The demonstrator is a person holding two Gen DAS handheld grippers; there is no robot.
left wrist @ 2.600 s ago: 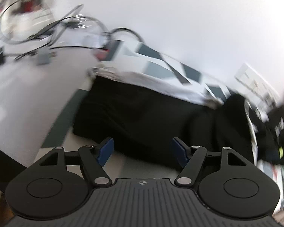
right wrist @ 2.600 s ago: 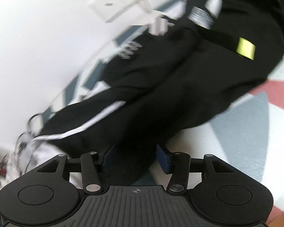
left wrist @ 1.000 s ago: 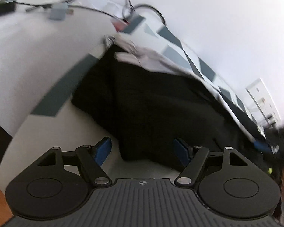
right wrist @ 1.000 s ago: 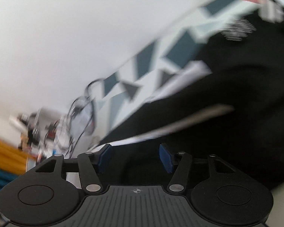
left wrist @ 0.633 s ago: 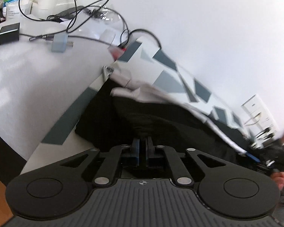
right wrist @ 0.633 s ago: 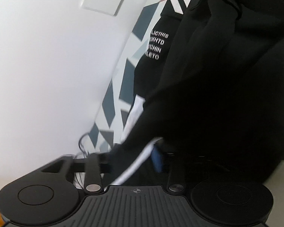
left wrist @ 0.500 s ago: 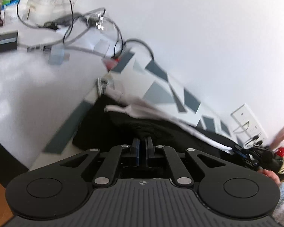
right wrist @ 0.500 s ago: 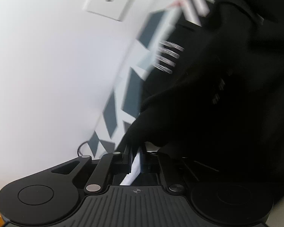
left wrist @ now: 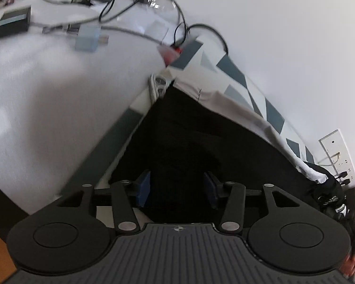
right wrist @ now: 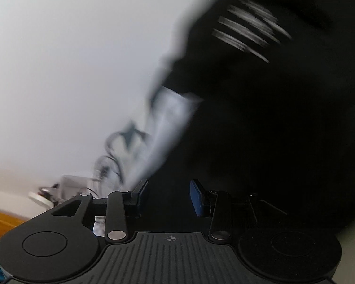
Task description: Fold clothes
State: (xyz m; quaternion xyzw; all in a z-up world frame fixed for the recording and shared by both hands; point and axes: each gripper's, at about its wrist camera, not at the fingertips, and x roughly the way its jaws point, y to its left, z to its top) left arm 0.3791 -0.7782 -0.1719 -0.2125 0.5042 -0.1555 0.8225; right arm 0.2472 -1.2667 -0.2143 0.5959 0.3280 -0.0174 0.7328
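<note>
White wall fills the background of both views, and below it a tabletop (left wrist: pixel 35 90) carries a cloth with grey and dark triangles (left wrist: pixel 234 75). Nearest to us in the left wrist view, our left gripper (left wrist: pixel 177 190) has its two blue-padded fingers (left wrist: pixel 144 188) spread apart, with nothing pinched between them; the pads sit on either side of the near corner of the black garment (left wrist: pixel 201 146), low over it, though we cannot tell whether they touch the fabric. That garment lies on the patterned cloth as a broad dark wedge running away toward the wall, and a white fabric edge (left wrist: pixel 243 111) follows its far side. Past it, beside the cloth's corner, we see a small red item (left wrist: pixel 171 53), then a loose tangle of cables (left wrist: pixel 120 2), a pale blue adapter (left wrist: pixel 87 37) and a black box (left wrist: pixel 14 23) on the bare table. A white wall socket (left wrist: pixel 338 151) sits far right.

Nearest in the right wrist view, which is heavily blurred, our right gripper (right wrist: pixel 168 197) also has its fingers parted and empty. Black fabric (right wrist: pixel 272 130) crowds close ahead and to the right of them, bearing smeared white lettering (right wrist: pixel 248 30). A white strip (right wrist: pixel 168 127) trails along the garment's left edge. Cables (right wrist: pixel 106 165) show faintly beyond.
</note>
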